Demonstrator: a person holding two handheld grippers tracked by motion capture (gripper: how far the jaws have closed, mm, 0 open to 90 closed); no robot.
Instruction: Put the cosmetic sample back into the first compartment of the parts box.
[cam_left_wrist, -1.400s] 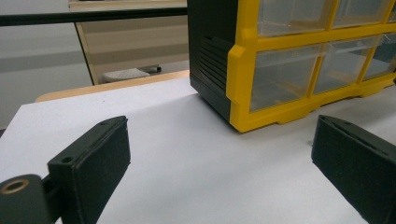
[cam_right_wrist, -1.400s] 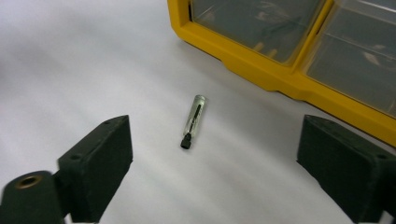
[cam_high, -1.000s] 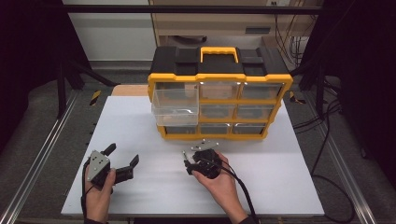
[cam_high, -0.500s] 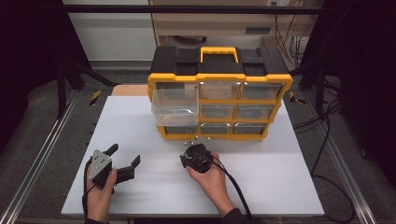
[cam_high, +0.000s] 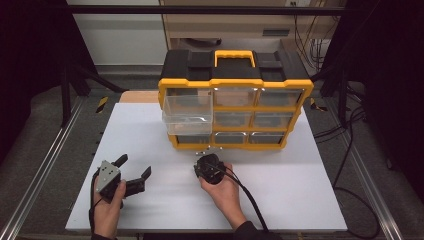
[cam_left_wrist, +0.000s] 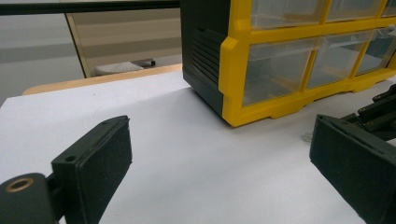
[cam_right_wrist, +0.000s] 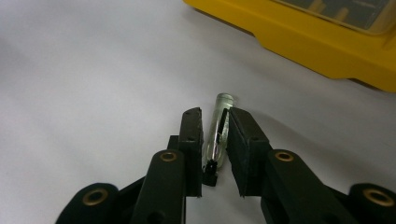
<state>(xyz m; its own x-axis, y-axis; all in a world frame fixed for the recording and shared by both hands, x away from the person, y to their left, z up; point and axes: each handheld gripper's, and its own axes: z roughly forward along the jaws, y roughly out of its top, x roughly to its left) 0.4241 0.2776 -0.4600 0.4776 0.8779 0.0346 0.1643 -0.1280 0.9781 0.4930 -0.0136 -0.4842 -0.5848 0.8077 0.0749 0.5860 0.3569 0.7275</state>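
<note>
High view: right claw (cam_high: 207, 161) down on the white surface (cam_high: 300, 200), just in front of the yellow organizer (cam_high: 235, 107), near its bottom row of drawers; jaws have just been closing. One clear drawer (cam_high: 187, 114) at the organizer's left column pulled out. A few small clear pieces (cam_high: 202, 149) scattered just at the organizer's foot. Left claw (cam_high: 134, 172) well to the left of the organizer's front, resting low, spread wide, nothing between the jaws.

Left gripper view: left claw's jaws far apart over bare surface, the organizer's corner (cam_left_wrist: 233, 93) ahead.

Right gripper view: right claw (cam_right_wrist: 214, 122) pinching a small clear tube (cam_right_wrist: 218, 126) lengthwise, lying on the surface a little in front of the organizer's yellow base (cam_right_wrist: 327, 51). Tube see-through, slim, rounded closed tip poking past the jaw tips, thin dark wire or strip inside, a dark cap at the near end.

Judged progress: pick-up just secured, not yet lifted; likely left are raising the tube and carrying it to the open drawer, with the other loose pieces to follow.
</note>
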